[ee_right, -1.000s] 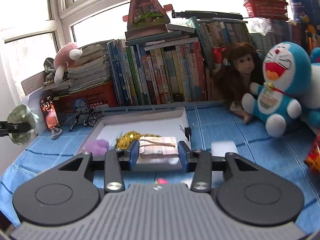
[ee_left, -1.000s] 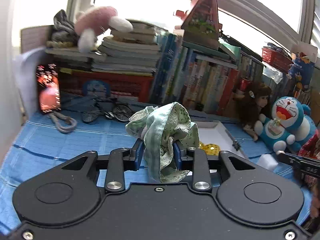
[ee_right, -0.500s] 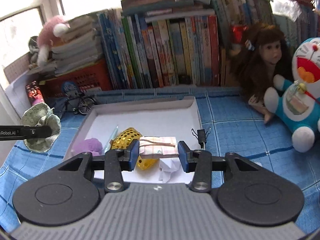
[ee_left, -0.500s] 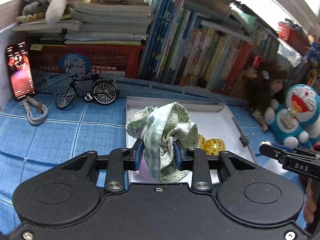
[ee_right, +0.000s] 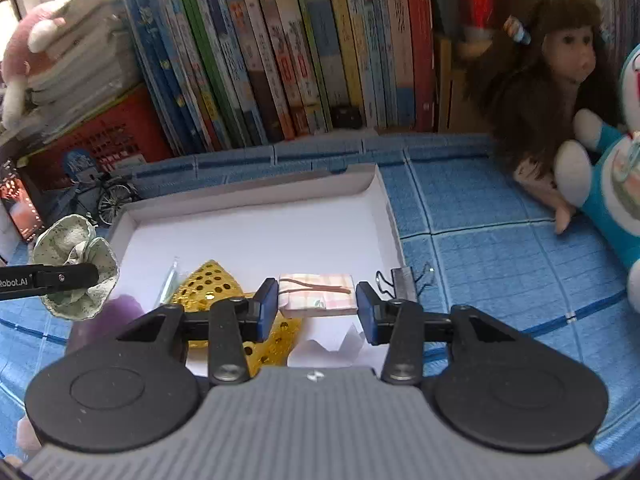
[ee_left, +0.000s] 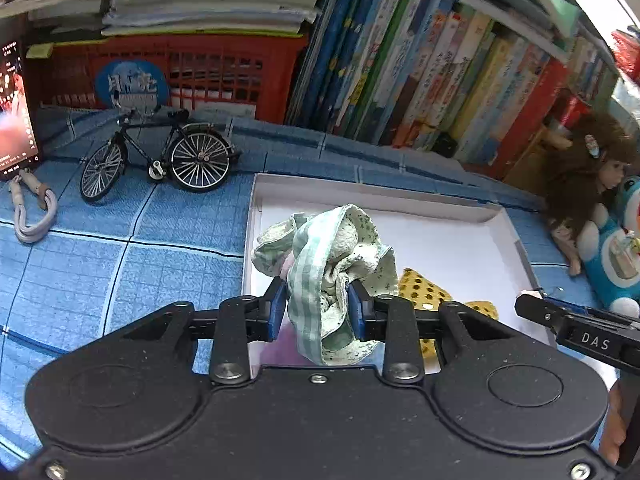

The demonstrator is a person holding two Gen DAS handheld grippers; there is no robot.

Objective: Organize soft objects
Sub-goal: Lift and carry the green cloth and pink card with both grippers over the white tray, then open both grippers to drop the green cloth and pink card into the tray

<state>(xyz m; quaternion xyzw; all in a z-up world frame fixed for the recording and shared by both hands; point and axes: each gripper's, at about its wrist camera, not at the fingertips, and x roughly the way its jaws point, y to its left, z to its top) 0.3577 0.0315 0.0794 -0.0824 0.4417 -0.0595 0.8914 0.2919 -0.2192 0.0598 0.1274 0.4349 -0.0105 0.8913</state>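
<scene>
The left gripper (ee_left: 318, 308) pinches a crumpled green floral cloth (ee_left: 328, 264), and the right gripper (ee_right: 317, 300) is pressed onto a small folded pink plaid cloth (ee_right: 318, 295) (bound, it seems, with a thin band). Both bundles hang over the near part of the white tray (ee_right: 256, 200), so the coming move looks like a short drop straight down from each gripper. The tray's long axis runs left to right across the bench (ee_left: 120, 240); the left gripper is over its left end, the right one nearer the middle. Under them already lie a yellow dotted cloth (ee_right: 208, 284) and a purple soft thing (ee_right: 120, 312), which crowd the near landing spots; the far half is bare. A binder clip (ee_right: 404, 278) sits at the tray's right rim, with a toy bicycle (ee_left: 160, 160) and a doll (ee_right: 552, 80) well apart.
</scene>
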